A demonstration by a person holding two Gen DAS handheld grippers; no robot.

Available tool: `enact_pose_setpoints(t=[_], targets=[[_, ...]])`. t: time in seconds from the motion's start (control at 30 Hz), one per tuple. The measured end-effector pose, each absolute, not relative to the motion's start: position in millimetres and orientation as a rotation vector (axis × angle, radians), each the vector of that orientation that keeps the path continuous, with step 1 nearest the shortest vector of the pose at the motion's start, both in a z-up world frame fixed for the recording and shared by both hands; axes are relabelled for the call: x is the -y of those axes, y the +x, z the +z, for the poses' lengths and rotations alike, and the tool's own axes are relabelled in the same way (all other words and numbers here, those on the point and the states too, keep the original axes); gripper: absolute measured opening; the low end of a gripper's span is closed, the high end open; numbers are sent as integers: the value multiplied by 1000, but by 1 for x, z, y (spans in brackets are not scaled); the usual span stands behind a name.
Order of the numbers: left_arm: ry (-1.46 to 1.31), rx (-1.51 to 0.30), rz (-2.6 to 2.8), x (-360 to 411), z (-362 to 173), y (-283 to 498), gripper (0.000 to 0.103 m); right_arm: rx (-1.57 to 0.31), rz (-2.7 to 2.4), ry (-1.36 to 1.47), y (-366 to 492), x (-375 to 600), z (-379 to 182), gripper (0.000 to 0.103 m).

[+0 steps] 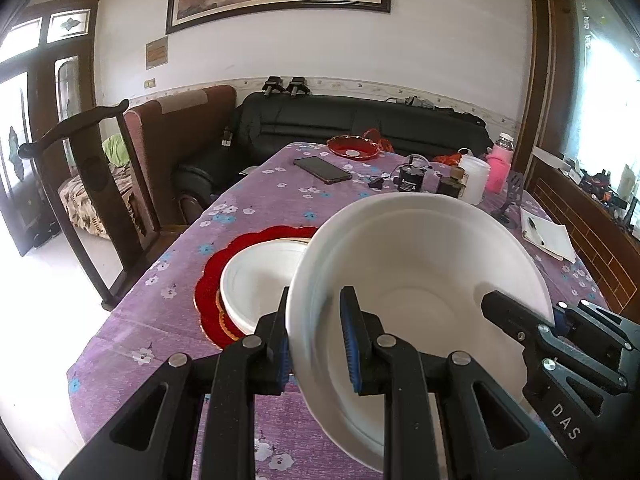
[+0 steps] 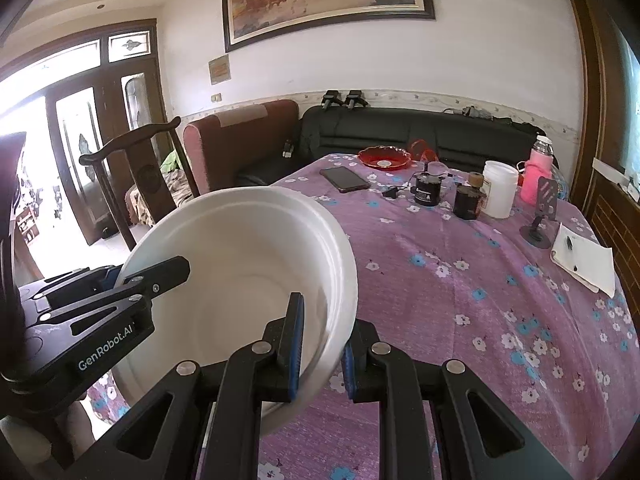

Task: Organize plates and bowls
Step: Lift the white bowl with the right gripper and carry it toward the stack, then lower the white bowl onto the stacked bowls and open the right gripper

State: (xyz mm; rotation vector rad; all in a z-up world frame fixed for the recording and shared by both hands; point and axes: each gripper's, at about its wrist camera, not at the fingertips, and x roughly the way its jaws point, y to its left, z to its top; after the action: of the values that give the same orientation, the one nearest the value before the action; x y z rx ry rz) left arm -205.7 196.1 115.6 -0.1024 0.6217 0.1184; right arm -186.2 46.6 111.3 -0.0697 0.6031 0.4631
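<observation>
A large white bowl (image 1: 420, 264) hangs tilted above the purple flowered tablecloth (image 1: 256, 196), held by both grippers. My left gripper (image 1: 316, 340) is shut on its left rim, one blue pad inside and one outside. My right gripper (image 2: 322, 344) is shut on the opposite rim of the same bowl (image 2: 240, 248). Each wrist view also shows the other gripper: the right gripper (image 1: 554, 316) at the far right, the left gripper (image 2: 120, 276) at the left. To the left below the held bowl, a second white bowl (image 1: 260, 276) sits on a red scalloped plate (image 1: 210, 292).
At the table's far end lie a dark phone (image 2: 344, 179) and a red dish (image 2: 384, 158). A black can (image 2: 427, 192), a white jar (image 2: 499, 194), a pink bottle (image 2: 538, 176), a phone stand (image 2: 540, 216) and a notepad with a pen (image 2: 584, 258) stand on the right. A wooden chair (image 1: 92, 184) is on the left.
</observation>
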Motion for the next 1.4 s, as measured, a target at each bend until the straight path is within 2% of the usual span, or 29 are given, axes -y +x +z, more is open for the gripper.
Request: enact_pose_setpoints(t=[0.77,1.07,1.4], targets=[[-167,-637,211,-258,102,-218,21,-604,545,-141,-191,-113,103,19],[-205,-597,267,-286,112,-225,22,-569,599,-184,-195,-145,106,20],[-102,-557,254,-265,128,-168,29,-585,543,-168,-144,-140,120,20]])
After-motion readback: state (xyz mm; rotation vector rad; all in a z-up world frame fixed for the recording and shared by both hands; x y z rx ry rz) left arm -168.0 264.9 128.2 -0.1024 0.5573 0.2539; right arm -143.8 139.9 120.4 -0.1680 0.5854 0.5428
